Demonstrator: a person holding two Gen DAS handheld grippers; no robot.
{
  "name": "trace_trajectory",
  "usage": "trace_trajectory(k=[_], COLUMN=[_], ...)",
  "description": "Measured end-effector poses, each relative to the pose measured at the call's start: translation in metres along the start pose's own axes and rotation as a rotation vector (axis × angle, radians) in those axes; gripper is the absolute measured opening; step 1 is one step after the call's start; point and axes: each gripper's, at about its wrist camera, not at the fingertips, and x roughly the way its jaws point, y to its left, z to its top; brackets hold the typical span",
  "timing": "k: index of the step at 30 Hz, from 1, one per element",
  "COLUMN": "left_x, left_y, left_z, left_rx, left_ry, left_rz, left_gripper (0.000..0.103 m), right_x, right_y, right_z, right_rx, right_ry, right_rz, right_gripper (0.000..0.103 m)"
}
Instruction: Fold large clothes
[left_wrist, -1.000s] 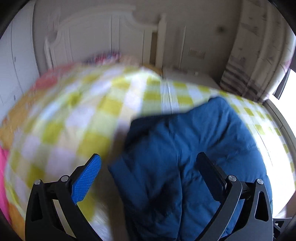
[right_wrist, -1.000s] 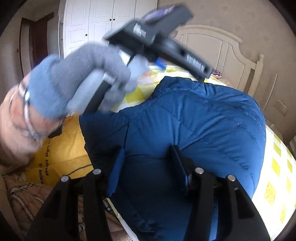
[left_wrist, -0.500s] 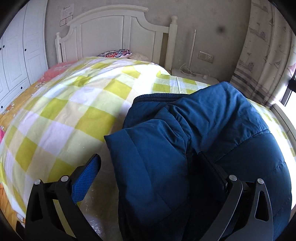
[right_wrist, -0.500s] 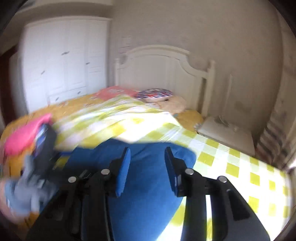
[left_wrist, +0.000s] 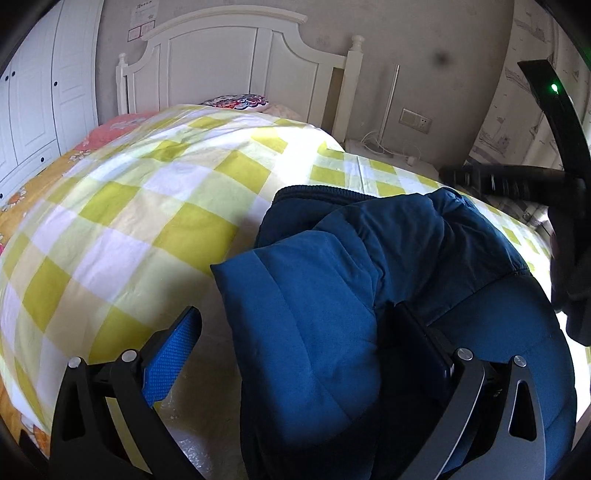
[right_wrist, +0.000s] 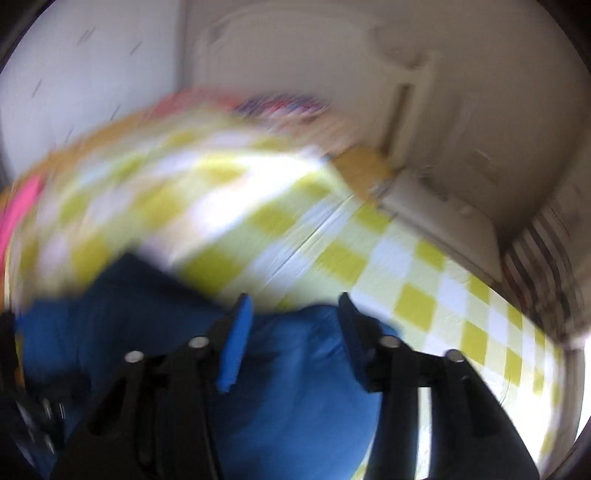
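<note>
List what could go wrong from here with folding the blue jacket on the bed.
1. The left claw stands open around a puffy fold of the blue jacket; unpinned, that padded flap may spring back open.
2. The right claw, its jaws just reopening with nothing clamped, shows only in a blurred view over the jacket, so a grab now could miss the edge.
3. The checked quilt bulges beside the jacket and could get pinched along with it.

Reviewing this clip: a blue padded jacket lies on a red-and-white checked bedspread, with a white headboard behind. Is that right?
One detail is wrong: the bedspread is checked yellow and white, not red and white. The left wrist view shows it clearly. The rest holds: the blue padded jacket lies on it, with the white headboard behind.
</note>
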Motion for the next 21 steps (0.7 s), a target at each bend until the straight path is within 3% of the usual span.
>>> trace_trajectory(k=[1, 3, 5, 7, 9, 12, 13, 15, 17, 21], left_x=[0.000, 0.001, 0.002, 0.000, -0.002, -0.007, -0.006, -0.004, 0.000, 0.005], left_y=[0.002, 0.004, 0.007, 0.012, 0.017, 0.026, 0.027, 0.027, 0.026, 0.033], left_z=[0.000, 0.000, -0.001, -0.002, -0.004, -0.008, -0.008, -0.007, -0.007, -0.008], left_rx=[-0.008, -0.022, -0.034, -0.061, -0.088, -0.137, -0.142, -0.143, -0.137, -0.164], left_ry=[0.001, 0.004, 0.010, 0.002, -0.011, -0.037, -0.033, -0.018, 0.010, 0.049], left_rz=[-0.009, -0.022, -0.033, -0.053, -0.061, -0.060, -0.067, -0.074, -0.075, -0.134], left_gripper=[0.099, 0.099, 0.099, 0.099, 0.099, 0.099, 0.099, 0.099, 0.099, 0.099], right_x=[0.015, 0.056, 0.058, 0.051, 0.035, 0.003, -0.002, 0.003, 0.029, 0.024], right_y=[-0.004, 0.003, 0.005, 0.018, 0.032, 0.059, 0.070, 0.094, 0.110, 0.091], right_z=[-0.002, -0.018, -0.020, -0.009, 0.001, 0.015, 0.016, 0.013, -0.001, 0.005], right_rx=[0.024, -0.034, -0.045, -0.125, -0.174, -0.199, -0.228, -0.324, -0.422, -0.312], right_ry=[0.035, 0.191, 0.193, 0.195, 0.141, 0.028, 0.014, 0.081, 0.183, 0.127], right_rz=[-0.017, 0.003, 0.000, -0.074, -0.100, 0.014, 0.054, 0.144, 0.119, 0.148], right_gripper=[0.051, 0.052, 0.052, 0.052, 0.052, 0.053, 0.057, 0.071, 0.072, 0.073])
